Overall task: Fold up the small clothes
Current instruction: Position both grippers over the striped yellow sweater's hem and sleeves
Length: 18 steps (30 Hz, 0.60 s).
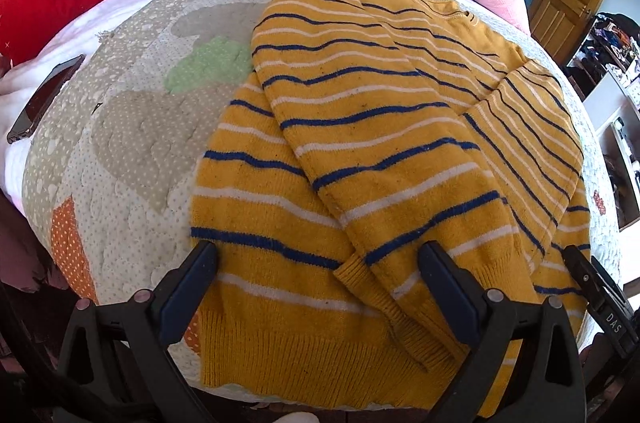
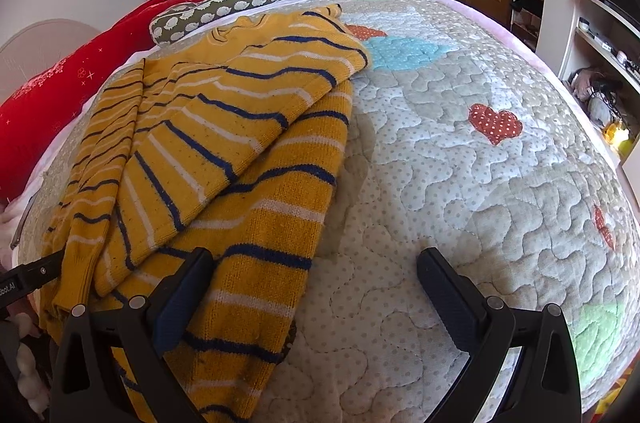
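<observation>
Standing wide apart and gripping nothing, both sets of jaws hover at the near hem of the sweater: the left gripper straddles its bottom edge, the right gripper its right border. Both sleeves lie crossed over the body on the quilt. Likely next: pinch the hem and fold it toward the collar.

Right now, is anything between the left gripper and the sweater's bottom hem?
Nothing visible. The left gripper hangs open directly over the yellow striped sweater, whose ribbed hem lies bare between its fingers; one sleeve cuff rests there too.
</observation>
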Motion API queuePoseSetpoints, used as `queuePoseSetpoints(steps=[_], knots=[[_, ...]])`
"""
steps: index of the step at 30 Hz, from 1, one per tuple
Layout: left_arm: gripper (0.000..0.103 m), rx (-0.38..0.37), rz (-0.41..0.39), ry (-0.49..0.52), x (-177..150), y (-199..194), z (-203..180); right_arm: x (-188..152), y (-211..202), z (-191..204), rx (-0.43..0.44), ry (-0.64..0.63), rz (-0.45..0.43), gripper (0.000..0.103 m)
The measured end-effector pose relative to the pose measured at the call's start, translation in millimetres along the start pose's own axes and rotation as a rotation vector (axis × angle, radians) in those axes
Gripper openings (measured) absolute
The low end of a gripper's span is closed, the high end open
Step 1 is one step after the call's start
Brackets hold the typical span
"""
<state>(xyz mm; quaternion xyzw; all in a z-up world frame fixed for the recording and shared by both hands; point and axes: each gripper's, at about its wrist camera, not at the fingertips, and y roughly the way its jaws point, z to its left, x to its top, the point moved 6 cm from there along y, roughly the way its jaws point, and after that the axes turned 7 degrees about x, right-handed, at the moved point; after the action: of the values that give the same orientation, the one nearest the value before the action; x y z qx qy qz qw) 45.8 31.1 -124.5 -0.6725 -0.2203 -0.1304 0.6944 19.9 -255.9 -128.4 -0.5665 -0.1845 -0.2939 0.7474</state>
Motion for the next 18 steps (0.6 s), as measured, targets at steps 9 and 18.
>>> queuePoseSetpoints(steps=[9,18], knots=[[0.101,-0.065,0.044,-0.015,-2.0,4.3,4.8,-0.6,-2.0,3.2,-0.014,-0.012,-0.003,0.103],[0.092,-0.117,-0.01,-0.061,4.1,-28.9,23.3,23.3,-37.5,12.7,-0.035,-0.026,-0.08,0.101]])
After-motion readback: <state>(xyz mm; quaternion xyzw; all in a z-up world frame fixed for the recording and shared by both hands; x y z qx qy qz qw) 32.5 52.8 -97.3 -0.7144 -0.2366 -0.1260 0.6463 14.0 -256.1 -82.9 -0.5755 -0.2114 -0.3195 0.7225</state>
